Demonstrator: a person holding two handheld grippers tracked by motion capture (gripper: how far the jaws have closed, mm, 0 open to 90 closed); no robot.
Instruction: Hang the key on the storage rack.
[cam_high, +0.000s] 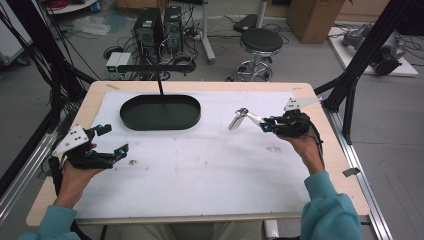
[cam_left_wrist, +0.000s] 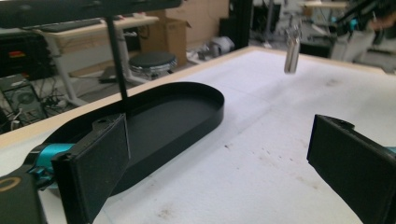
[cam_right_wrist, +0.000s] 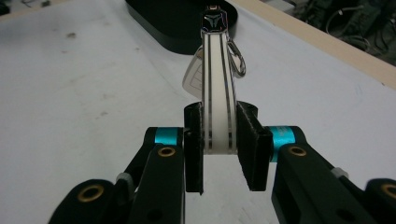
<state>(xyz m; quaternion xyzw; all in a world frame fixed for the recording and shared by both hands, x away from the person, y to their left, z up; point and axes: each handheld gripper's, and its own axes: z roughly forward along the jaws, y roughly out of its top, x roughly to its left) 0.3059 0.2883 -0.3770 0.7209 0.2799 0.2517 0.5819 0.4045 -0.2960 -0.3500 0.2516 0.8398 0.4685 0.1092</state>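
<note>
Nearest the person, the left gripper (cam_high: 107, 141) rests low over the near-left part of the tabletop (cam_high: 200, 175) with its jaws spread wide and nothing between them, which reads as a hand kept ready and out of the way rather than at work; in the left gripper view the two black pads (cam_left_wrist: 95, 168) stand far apart with bare white cover between them. Farther across, the right gripper (cam_high: 265, 123) is held above the right side of the surface, and its jaws are clamped on the flat sides of a white key fob (cam_right_wrist: 217, 88), gripped near one end so that most of the body sticks out ahead, pointing toward the tray. A metal ring (cam_right_wrist: 237, 58) and a small pale tag hang from the fob's far end, free of the pads, so the grip seems chosen to leave them dangling clear. In the high view the key fob (cam_high: 240, 119) is in the air, not touching the cover, to the right of the black oval tray (cam_high: 160, 112), which lies empty and is probably where the fob is meant to go. The tabletop is a wooden board under a white sheet marked with small dark specks and smudges. A thin black post (cam_high: 160, 82) rises behind the tray. Beyond the table's far edge are a black round stool (cam_high: 260, 42), computer towers (cam_high: 160, 27) amid tangled cables, and cardboard boxes (cam_high: 312, 15) on a grey floor.
</note>
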